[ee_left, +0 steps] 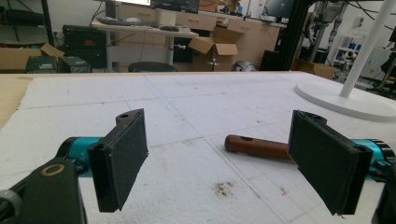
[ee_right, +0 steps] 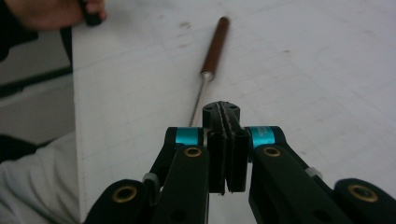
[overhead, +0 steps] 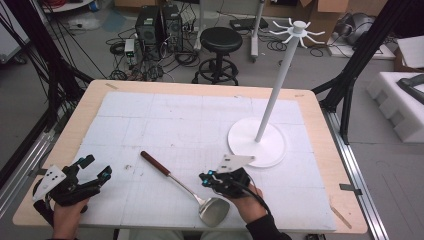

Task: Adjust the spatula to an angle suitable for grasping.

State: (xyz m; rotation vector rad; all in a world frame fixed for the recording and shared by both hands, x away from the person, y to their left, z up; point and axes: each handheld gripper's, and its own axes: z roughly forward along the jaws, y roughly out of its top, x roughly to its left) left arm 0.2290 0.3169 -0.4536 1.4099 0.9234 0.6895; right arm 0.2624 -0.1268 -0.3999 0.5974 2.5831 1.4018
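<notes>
A ladle lies on the white mat, its brown wooden handle (overhead: 154, 163) pointing far left and its steel bowl (overhead: 214, 211) near the front edge. My right gripper (overhead: 206, 176) hovers just right of the thin steel shaft, jaws pressed together with nothing between them. In the right gripper view the shut pads (ee_right: 222, 109) sit over the shaft (ee_right: 200, 100), with the handle (ee_right: 215, 44) beyond. My left gripper (overhead: 95, 169) rests at the front left, open and empty. In the left gripper view the handle end (ee_left: 257, 146) lies ahead between the spread pads (ee_left: 122, 154).
A white hook stand rises at the right of the mat, with a round base (overhead: 240, 137), a tall pole (overhead: 272, 95) and hooks on top (overhead: 298, 27). Its base (ee_left: 345, 103) also appears in the left gripper view. A black stool (overhead: 220, 45) and cables lie behind the table.
</notes>
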